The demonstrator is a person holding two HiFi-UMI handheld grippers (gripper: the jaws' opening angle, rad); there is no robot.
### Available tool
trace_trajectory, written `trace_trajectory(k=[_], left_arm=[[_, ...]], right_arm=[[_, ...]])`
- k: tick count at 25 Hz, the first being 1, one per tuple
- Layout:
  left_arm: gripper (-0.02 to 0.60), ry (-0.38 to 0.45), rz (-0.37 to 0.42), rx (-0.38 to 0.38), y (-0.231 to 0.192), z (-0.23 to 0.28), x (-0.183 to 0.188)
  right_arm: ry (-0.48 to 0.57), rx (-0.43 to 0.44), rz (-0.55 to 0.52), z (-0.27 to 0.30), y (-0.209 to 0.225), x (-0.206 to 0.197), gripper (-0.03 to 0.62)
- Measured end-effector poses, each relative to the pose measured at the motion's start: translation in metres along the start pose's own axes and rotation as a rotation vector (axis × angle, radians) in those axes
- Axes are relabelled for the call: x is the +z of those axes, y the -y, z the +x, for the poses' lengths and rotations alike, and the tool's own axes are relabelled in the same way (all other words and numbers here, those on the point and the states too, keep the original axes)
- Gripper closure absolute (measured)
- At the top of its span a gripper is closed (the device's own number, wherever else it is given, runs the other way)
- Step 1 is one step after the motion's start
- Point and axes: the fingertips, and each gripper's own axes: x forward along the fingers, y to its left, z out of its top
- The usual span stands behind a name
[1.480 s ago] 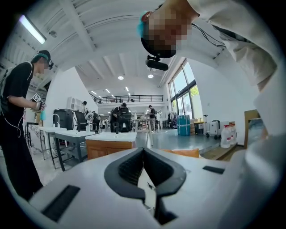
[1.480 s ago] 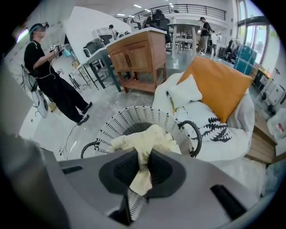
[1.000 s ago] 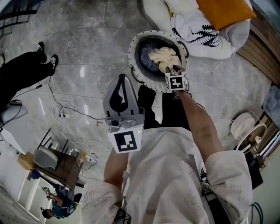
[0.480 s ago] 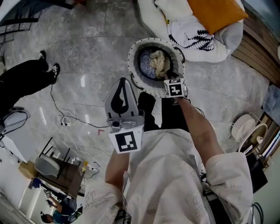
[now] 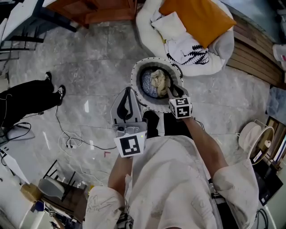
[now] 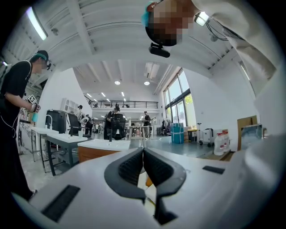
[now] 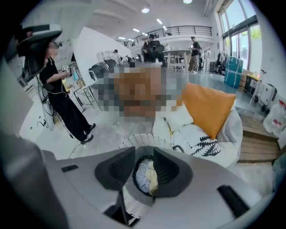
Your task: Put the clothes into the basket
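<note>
A round white basket [image 5: 139, 91] stands on the marble floor and holds a cream cloth [image 5: 158, 80] on top of a blue one [image 5: 146, 83]. My right gripper [image 5: 173, 91] hovers over the basket's near rim and points down into it. Its jaws have just been closing a little but still stand open with nothing between them. In the right gripper view the basket [image 7: 130, 140] and the cream cloth [image 7: 152, 178] show through the gap of the right gripper [image 7: 144, 155]. My left gripper [image 5: 128, 91] is held beside the basket, shut and empty. It [image 6: 143, 150] points level across the room.
Behind the basket lies a white beanbag [image 5: 221, 49] with an orange cushion [image 5: 196, 18] and a white garment with black print [image 5: 187, 53]. A person in black [image 5: 31, 94] stands at the left. Cables [image 5: 71, 142] trail over the floor. A wooden table [image 5: 94, 9] stands at the back.
My right gripper has lifted out of the basket and left the cream cloth lying inside. The left gripper has risen slightly.
</note>
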Motion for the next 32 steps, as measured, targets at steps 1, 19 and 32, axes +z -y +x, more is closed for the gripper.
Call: trace_trajectory(k=[1, 19, 32], left_arm=[[0.577, 0.006, 0.002, -0.005, -0.001, -0.001, 0.004], [0.577, 0.036, -0.024, -0.122, 0.011, -0.025, 0.048], [0.577, 0.139, 0.011, -0.162, 0.014, -0.035, 0.13]], right_arm=[[0.031, 0.001, 0.002, -0.011, -0.003, 0.01, 0.485], [0.644, -0.09, 0.026, -0.234, -0.036, 0.183, 0.488], [0.978, -0.285, -0.076, -0.382, -0.038, 0.25, 0.553]])
